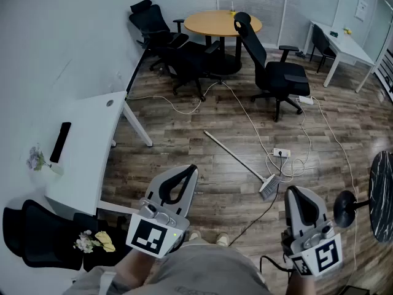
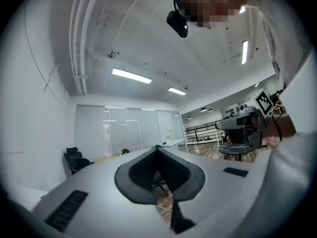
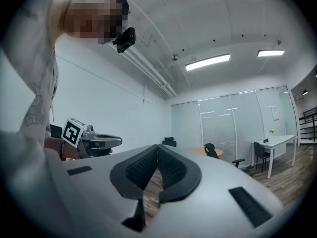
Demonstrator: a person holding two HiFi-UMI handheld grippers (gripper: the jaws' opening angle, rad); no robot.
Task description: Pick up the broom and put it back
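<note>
The broom [image 1: 239, 161] lies flat on the wooden floor in the head view, its pale handle running up-left and its grey brush head [image 1: 269, 186] toward me. Both grippers are held level in front of my body, well above the floor and apart from the broom. My left gripper [image 1: 191, 168] is at the lower left with its tips together and nothing between them; its own view shows the jaws [image 2: 157, 148] meeting. My right gripper [image 1: 293, 190] sits just right of the brush head in the picture, shut and empty, and its tips [image 3: 157, 147] also touch.
A white desk [image 1: 86, 140] with a black device [image 1: 60, 141] stands at the left. A power strip [image 1: 281, 153] and looped cables lie beside the broom. Black office chairs [image 1: 276, 72] ring a round wooden table [image 1: 215, 22]. A black stand [image 1: 384, 189] is at the right.
</note>
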